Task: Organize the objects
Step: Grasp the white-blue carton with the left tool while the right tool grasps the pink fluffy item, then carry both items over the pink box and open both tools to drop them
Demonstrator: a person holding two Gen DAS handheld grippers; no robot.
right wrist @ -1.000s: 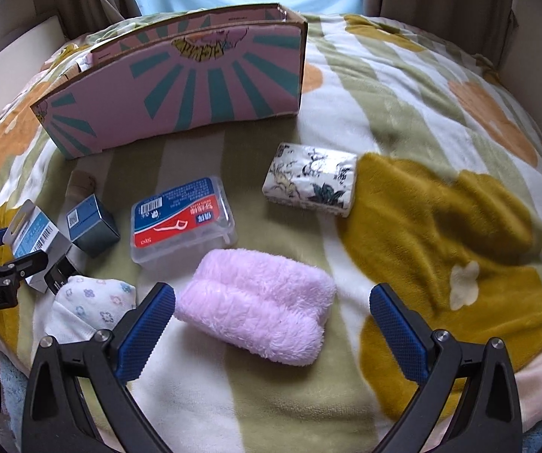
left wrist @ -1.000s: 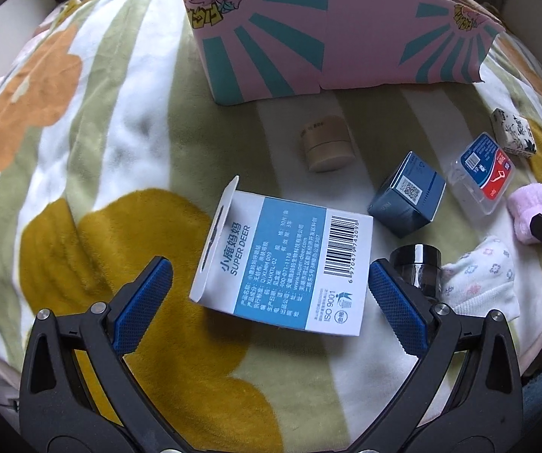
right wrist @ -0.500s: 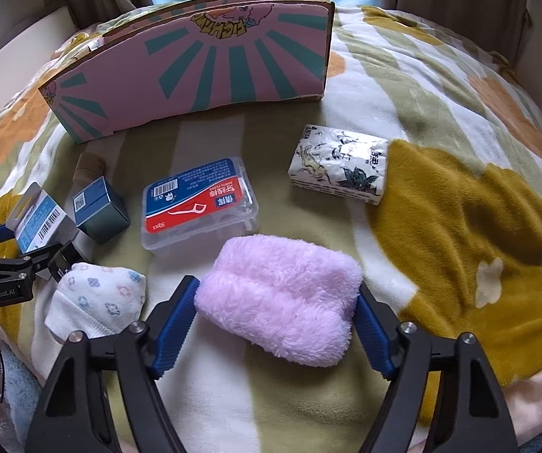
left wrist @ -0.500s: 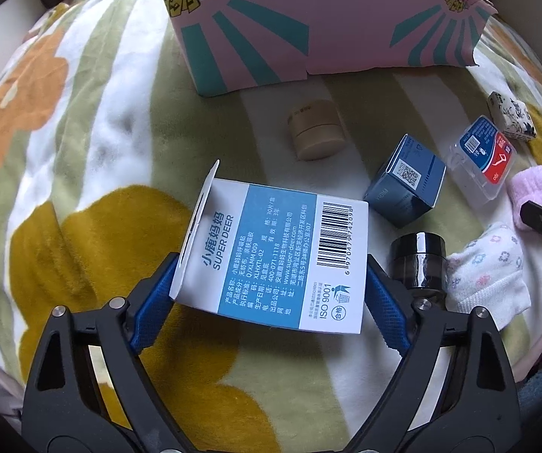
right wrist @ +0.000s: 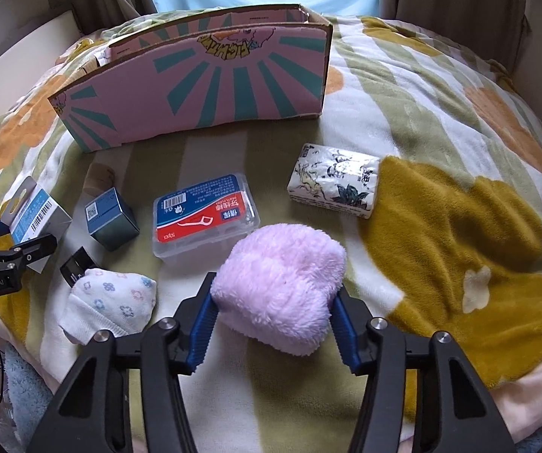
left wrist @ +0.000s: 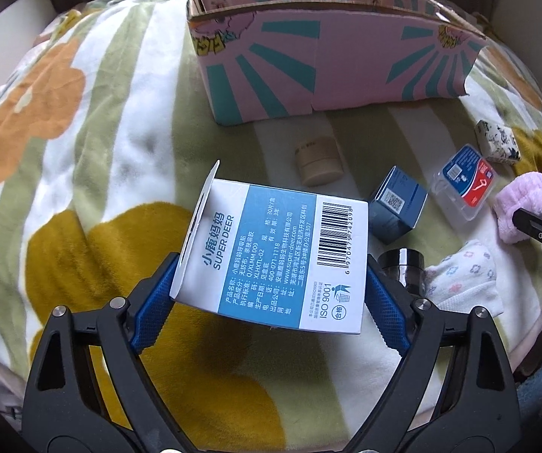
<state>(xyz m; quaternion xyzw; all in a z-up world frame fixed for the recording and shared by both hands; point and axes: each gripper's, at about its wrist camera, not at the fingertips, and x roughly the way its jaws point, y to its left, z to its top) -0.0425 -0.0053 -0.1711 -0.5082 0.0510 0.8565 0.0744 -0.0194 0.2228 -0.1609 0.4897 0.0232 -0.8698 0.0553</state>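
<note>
Left wrist view: my left tongs (left wrist: 271,302) clamp the white-and-blue box (left wrist: 282,256) above the bed's blanket (left wrist: 82,151); my right tongs (right wrist: 274,324) squeeze the pink fluffy cloth (right wrist: 282,283) before the pink carton (right wrist: 203,87).

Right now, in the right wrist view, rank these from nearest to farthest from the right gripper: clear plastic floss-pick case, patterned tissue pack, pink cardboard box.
Measured from the right gripper:
1. Clear plastic floss-pick case, just ahead, slightly left.
2. Patterned tissue pack, farther ahead, to the right.
3. Pink cardboard box, at the back of the blanket.
</note>
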